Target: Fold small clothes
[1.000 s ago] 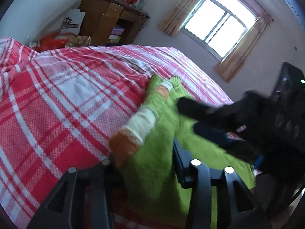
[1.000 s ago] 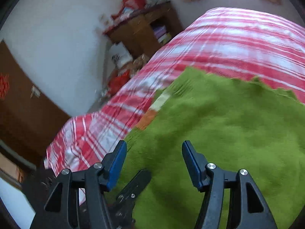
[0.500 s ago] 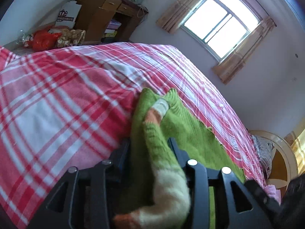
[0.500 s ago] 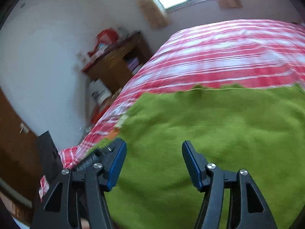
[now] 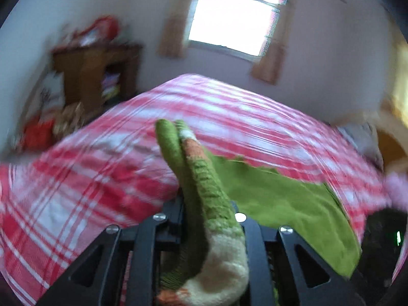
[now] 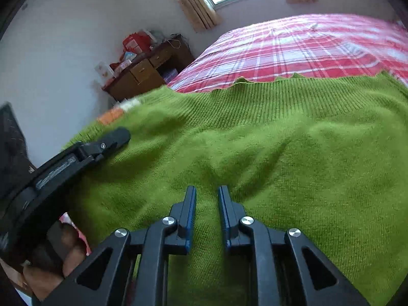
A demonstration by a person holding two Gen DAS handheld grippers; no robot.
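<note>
A green knit sweater [image 6: 280,153] lies spread on the red-and-white plaid bed [image 6: 293,48]. My left gripper [image 5: 206,204] is closing on its sleeve [image 5: 201,178]. The pads press the sleeve, which is lifted off the bed, and its white and orange cuff [image 5: 224,267] hangs toward the camera. The sweater body [image 5: 280,199] trails to the right. My right gripper [image 6: 207,196] sits low on the middle of the sweater, its jaws closing to a narrow gap. A ridge of green knit is pinched between them, with creases fanning out. The left gripper [image 6: 76,153] shows at the left of the right wrist view.
A wooden desk [image 6: 148,74] piled with red bags stands by the wall past the bed's left side. A curtained window [image 5: 234,20] is behind the bed. A person's hand [image 6: 51,262] holds the left gripper. Pillows [image 5: 362,137] lie at the bed's right end.
The left gripper took hold of the sleeve, rolled and lifted it off the bed. The right gripper slid across the sweater and its jaws went from wide apart to nearly together.
</note>
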